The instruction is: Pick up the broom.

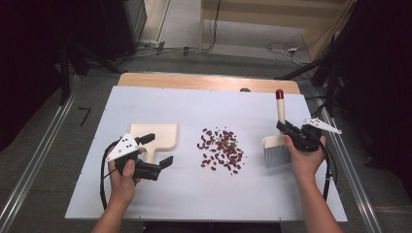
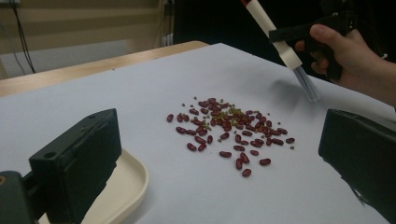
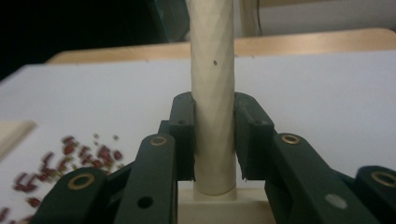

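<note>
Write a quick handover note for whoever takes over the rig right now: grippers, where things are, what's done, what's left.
Right gripper: shut on the brush handle, bristles beside the beans.
Left gripper: jaws open astride the dustpan handle, not clamped.
Beans: loose pile mid-table, between dustpan and brush.
Done: brush picked up.
Left: grip the dustpan, sweep the beans into it.
</note>
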`<state>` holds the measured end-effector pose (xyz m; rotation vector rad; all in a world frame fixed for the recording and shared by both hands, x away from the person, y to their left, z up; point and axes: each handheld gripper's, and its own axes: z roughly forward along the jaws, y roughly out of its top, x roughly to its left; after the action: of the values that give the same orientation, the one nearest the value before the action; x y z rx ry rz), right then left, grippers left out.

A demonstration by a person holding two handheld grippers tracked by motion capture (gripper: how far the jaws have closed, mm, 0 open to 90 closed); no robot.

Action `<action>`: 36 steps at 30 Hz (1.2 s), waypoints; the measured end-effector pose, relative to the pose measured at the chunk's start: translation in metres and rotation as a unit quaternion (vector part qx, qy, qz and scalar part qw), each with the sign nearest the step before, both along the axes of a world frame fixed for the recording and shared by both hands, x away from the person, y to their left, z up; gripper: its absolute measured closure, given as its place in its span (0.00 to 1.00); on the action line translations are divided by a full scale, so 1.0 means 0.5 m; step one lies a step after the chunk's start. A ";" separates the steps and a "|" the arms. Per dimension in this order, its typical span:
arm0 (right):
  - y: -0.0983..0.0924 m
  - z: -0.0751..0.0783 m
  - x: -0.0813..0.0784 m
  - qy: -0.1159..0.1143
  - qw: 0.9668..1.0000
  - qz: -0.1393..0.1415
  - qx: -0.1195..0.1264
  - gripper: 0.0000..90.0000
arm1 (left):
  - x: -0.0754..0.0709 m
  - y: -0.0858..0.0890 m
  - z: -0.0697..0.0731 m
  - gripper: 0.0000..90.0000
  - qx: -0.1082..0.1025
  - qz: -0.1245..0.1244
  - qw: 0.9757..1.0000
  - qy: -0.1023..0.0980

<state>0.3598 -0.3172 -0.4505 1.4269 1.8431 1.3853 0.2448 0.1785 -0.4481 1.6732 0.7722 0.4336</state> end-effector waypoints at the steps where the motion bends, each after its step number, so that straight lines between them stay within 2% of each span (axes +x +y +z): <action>1: -0.002 0.006 -0.004 -0.010 1.000 0.003 0.018 0.78 | 0.001 -0.003 0.002 0.00 -0.001 -0.003 1.000 -0.001; 2: -0.004 0.012 -0.009 -0.018 0.999 0.011 0.041 0.78 | 0.002 -0.005 0.004 0.00 0.000 -0.003 1.000 -0.002; 5: -0.003 0.036 -0.023 -0.037 0.996 0.019 0.078 0.78 | 0.009 -0.014 0.012 0.00 -0.002 -0.005 1.000 -0.006; 8: 0.001 0.051 -0.030 -0.051 0.995 0.021 0.084 0.78 | 0.018 -0.025 0.020 0.00 -0.016 -0.011 1.000 -0.004; 13: 0.021 0.077 -0.046 -0.079 0.993 0.034 0.081 0.78 | 0.032 -0.042 0.033 0.00 -0.039 -0.018 0.999 -0.002; 18: 0.051 0.092 -0.060 -0.096 0.991 0.052 0.078 0.78 | 0.035 -0.060 0.027 0.00 -0.030 -0.029 0.999 0.000; 21: 0.075 0.100 -0.068 -0.103 0.990 0.063 0.077 0.78 | 0.039 -0.073 0.024 0.00 -0.031 -0.033 0.999 0.008; 27: 0.126 0.111 -0.091 -0.116 0.985 0.098 0.081 0.78 | 0.038 -0.102 0.022 0.00 -0.033 -0.048 0.998 0.021; 32: 0.160 0.116 -0.108 -0.130 0.982 0.114 0.078 0.78 | 0.026 -0.129 0.037 0.00 -0.044 -0.061 0.997 0.023; 36: 0.187 0.116 -0.123 -0.135 0.980 0.125 0.074 0.78 | 0.018 -0.156 0.051 0.00 -0.040 -0.081 0.995 0.028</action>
<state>0.2985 -0.2236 -0.3923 1.0335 1.8163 1.7757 0.2539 0.1003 -0.4227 1.6638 0.6793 0.2396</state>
